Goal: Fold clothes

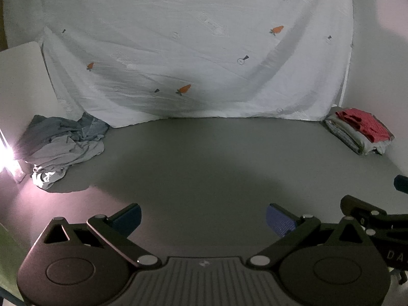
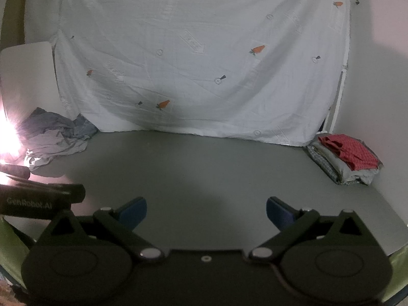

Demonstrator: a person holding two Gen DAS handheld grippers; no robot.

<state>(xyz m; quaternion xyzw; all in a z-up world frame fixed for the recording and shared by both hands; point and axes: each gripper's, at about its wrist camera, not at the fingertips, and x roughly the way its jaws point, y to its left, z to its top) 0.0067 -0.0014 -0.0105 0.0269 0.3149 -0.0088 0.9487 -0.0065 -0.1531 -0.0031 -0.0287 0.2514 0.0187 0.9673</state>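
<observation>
A heap of crumpled clothes (image 1: 63, 145) in grey and blue denim lies at the table's far left, also seen in the right wrist view as the same heap (image 2: 54, 137). A neat stack of folded clothes (image 1: 359, 132) topped by a red garment sits at the far right, the stack (image 2: 344, 160) showing in the right wrist view too. My left gripper (image 1: 202, 220) hovers open above the grey table (image 1: 204, 158) near its front, holding nothing. My right gripper (image 2: 206, 213) is likewise open and empty, close beside the left one.
A white sheet with small carrot prints (image 1: 199, 51) hangs behind the table as a backdrop. A bright lamp glare (image 1: 5, 155) sits at the left edge. Part of the other gripper (image 2: 38, 196) shows at the left of the right wrist view.
</observation>
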